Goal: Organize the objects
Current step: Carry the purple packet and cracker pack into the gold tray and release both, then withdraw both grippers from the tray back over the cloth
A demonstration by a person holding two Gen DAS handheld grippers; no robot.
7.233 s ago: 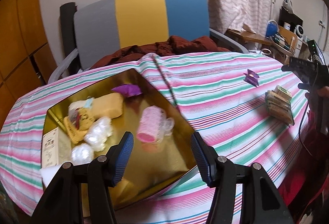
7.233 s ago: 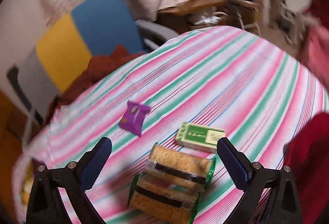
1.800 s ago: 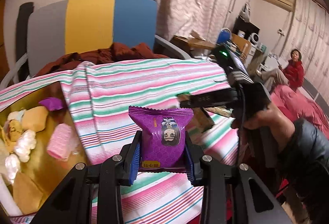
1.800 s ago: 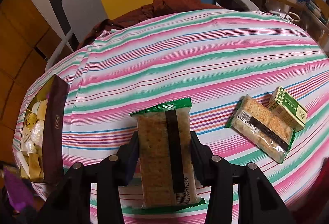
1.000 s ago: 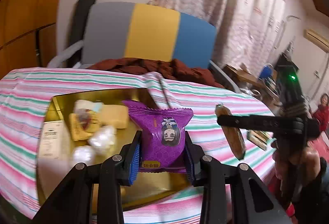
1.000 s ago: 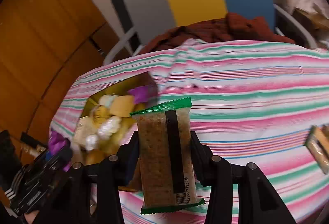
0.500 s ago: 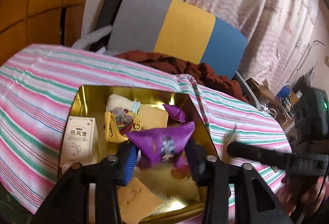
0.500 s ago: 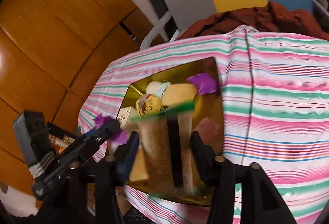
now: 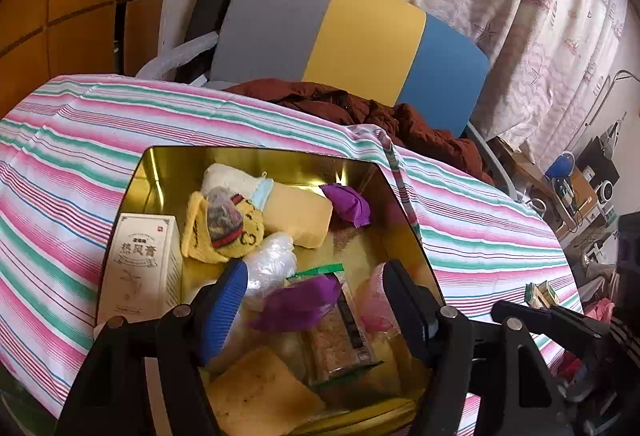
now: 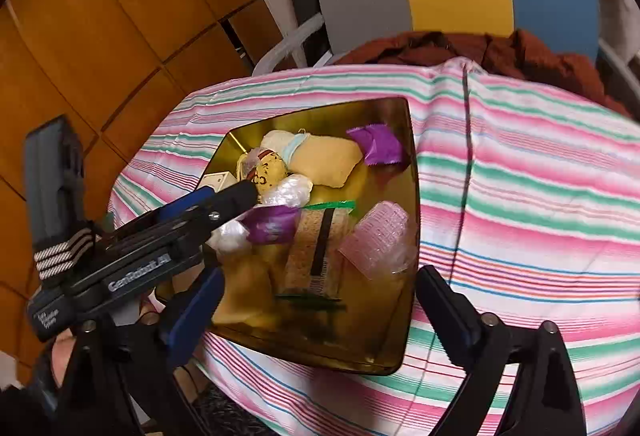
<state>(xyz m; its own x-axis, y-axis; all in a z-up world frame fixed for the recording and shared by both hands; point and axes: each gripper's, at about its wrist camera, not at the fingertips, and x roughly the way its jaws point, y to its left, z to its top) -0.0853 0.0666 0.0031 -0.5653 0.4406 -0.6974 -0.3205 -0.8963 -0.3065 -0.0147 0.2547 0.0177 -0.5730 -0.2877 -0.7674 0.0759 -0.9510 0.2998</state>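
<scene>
My left tongs (image 9: 312, 300) hang spread over the gold tin (image 9: 248, 159), nothing between the fingers. The purple packet (image 9: 298, 302) lies in the tin below them, partly over the cracker pack (image 9: 340, 332), which rests flat near the tin's near edge with its green end pointing to the far side. My right tongs (image 10: 316, 300) are spread wide too, empty, above the near rim of the tin — from there I see the cracker pack (image 10: 316, 248) lying between the purple packet (image 10: 272, 224) and a pink ribbed roll (image 10: 378, 240).

Further back in the tin sit a second purple packet (image 9: 348, 203), a tan sponge (image 9: 298, 213), a yellow cloth bundle (image 9: 224, 228) and a white box (image 9: 140, 264) (upright against the left wall). A clear plastic bag (image 9: 272, 264) lies just beside my left blue pad (image 9: 224, 304).

The tin stands on the striped tablecloth (image 9: 480, 220). Two small green boxes (image 9: 542, 294) sit well apart from it, at the right edge of the table.
</scene>
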